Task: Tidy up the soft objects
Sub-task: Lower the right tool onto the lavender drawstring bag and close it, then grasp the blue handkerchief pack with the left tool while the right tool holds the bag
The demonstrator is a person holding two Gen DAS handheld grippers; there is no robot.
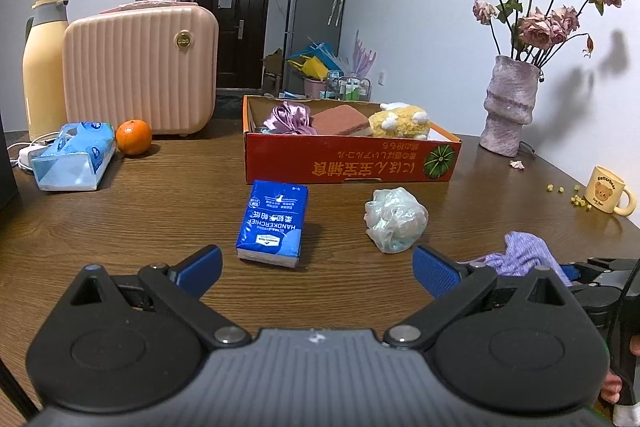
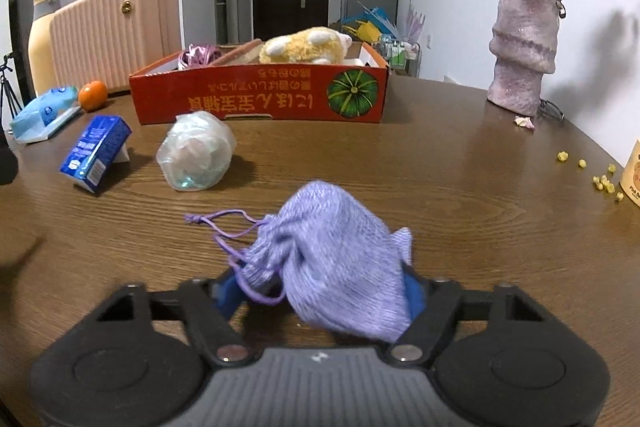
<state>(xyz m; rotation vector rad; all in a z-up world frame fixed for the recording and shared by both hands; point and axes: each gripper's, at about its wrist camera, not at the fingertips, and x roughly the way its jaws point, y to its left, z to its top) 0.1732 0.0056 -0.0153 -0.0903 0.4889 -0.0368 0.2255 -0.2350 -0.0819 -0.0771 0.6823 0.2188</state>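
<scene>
The right tool (image 2: 316, 291) is pinching a lilac pouch (image 2: 332, 263) between its blue pads, low over the worktop (image 2: 440, 187), drawstring trailing left. The left tool (image 1: 316, 267) hangs spread wide and empty, a tissue pack (image 1: 274, 223) and a plastic bundle (image 1: 394, 219) lying ahead of it, before the red box (image 1: 348, 163) holding a plush (image 1: 400, 121).

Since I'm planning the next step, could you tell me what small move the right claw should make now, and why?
Probably lift: the right claw has its blue pads against the purple knit pouch, which still sits low over the table. The red box of soft items lies ahead.
</scene>
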